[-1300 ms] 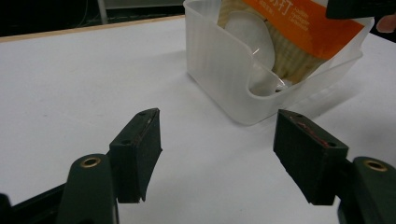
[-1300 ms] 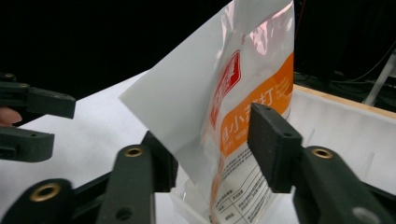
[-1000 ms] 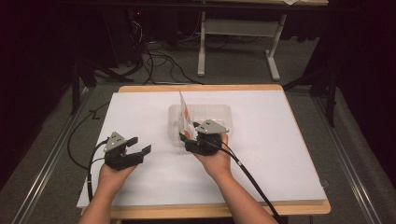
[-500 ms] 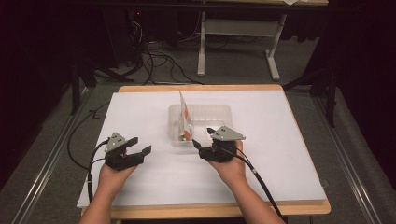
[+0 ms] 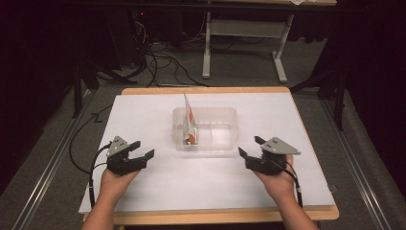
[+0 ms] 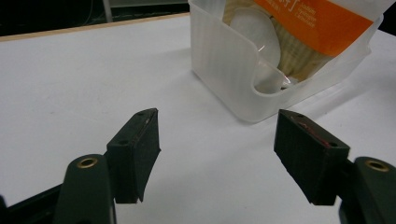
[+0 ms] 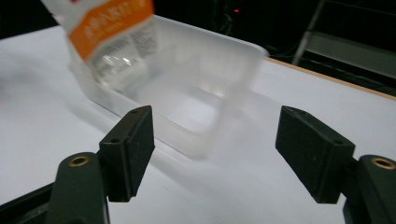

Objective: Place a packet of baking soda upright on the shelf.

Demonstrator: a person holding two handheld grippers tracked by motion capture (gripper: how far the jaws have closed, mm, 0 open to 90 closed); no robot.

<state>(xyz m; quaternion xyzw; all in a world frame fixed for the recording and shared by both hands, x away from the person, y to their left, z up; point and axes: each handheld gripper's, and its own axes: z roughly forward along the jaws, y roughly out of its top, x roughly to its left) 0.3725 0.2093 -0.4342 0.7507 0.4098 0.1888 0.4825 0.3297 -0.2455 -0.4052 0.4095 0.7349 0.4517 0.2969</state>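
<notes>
The jaws of the right gripper [image 5: 250,146] stand wide and have just been opening; nothing is between them, and the white bench [image 5: 143,120] shows through the gap. The jaws of the left gripper [image 5: 141,150] also stand wide and hold nothing. Both grippers rest low over the bench, one at each side of the near edge of the clear plastic rectangular tub [image 5: 225,115], and both are apart from it.

The thing of interest is the flat snack pouch with an orange-and-white label [image 5: 190,120]. It stands on its edge inside the tub, leaning against the left wall, and its top rises above the rim. In the left gripper view the pouch [image 6: 299,32] has a clear window with pale, ribbed pieces behind it, probably crackers or a similar food.

I judge that the pouch is light and thin. Its film is smooth, so it may slip, and it is soft, so it will bend if it is taken by one corner. The contents look brittle, so a hard squeeze on the middle could break them. The best place to take hold is the top seam above the rim, where the film is flat and double. The tub [image 7: 219,98] is also light and could slide on the bench if the pouch drags against its wall.
</notes>
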